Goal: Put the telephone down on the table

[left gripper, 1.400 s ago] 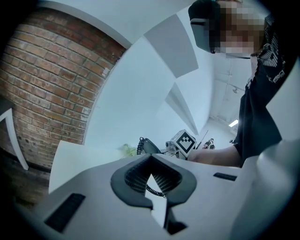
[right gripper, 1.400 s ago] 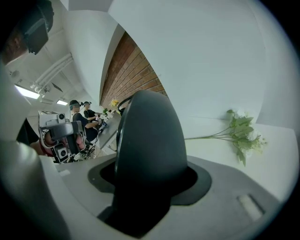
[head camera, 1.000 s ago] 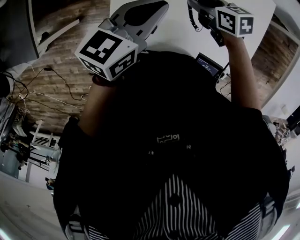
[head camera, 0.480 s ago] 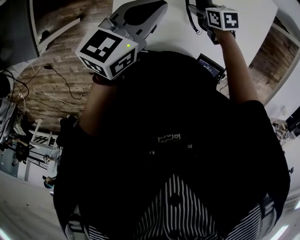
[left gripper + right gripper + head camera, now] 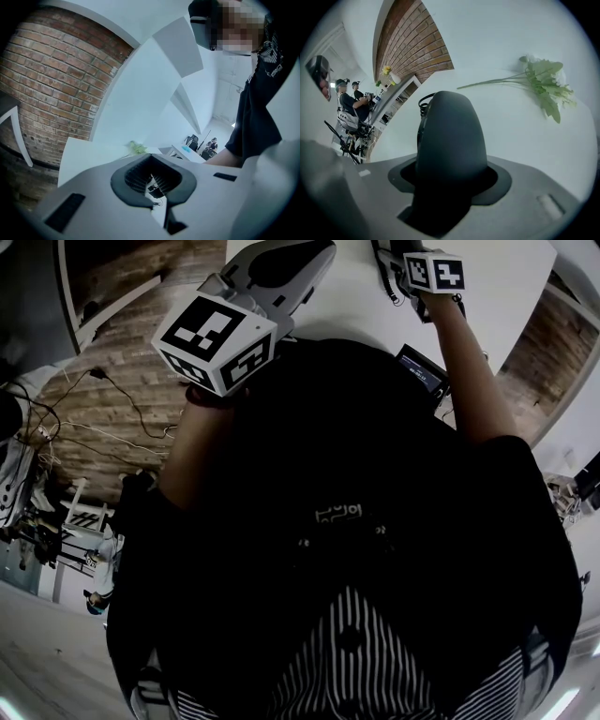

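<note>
Left gripper (image 5: 154,187): jaws pinched nearly together, nothing in them, parked over the table's (image 5: 511,145) near edge, so it's out of this one. Handset (image 5: 449,136) is clamped in the right gripper (image 5: 450,180), over the table. Its long axis runs straight out along the jaws, away from the person. Dark, smooth, rounded end, with the cord (image 5: 423,101) coiling off its left side. Can't tell the clearance to the table. Next move looks like lower, lay flat, release. Flowers (image 5: 543,86) lie on the table to the right, well apart.
</note>
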The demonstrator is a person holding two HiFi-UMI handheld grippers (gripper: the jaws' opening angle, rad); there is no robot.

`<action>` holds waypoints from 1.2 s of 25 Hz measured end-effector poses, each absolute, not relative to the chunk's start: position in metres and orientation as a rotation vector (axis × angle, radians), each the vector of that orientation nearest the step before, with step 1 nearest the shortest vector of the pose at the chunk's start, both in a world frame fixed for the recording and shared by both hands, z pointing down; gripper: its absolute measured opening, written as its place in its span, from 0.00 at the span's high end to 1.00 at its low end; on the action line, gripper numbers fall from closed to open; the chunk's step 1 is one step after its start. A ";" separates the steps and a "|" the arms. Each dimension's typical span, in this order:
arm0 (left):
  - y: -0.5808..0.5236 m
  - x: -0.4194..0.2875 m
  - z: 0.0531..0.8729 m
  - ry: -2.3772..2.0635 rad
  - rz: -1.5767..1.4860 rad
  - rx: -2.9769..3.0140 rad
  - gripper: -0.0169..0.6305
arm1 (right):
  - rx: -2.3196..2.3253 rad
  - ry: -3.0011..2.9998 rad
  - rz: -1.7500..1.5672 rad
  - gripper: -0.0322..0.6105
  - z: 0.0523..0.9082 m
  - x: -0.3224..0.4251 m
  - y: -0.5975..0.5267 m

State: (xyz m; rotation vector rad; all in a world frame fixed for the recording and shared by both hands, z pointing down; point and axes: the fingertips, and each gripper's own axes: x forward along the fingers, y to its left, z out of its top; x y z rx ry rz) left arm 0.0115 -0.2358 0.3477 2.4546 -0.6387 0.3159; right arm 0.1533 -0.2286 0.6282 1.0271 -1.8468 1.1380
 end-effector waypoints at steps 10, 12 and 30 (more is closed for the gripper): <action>-0.233 0.016 0.353 -0.621 0.326 2.461 0.96 | 1.062 -1.821 1.099 0.52 0.642 0.159 -0.227; -0.231 0.016 0.354 -0.619 0.327 2.460 0.96 | 1.059 -1.822 1.096 0.52 0.643 0.159 -0.227; -0.218 0.009 0.329 -0.630 0.320 2.516 0.96 | 1.081 -1.953 1.102 0.48 0.599 0.141 -0.245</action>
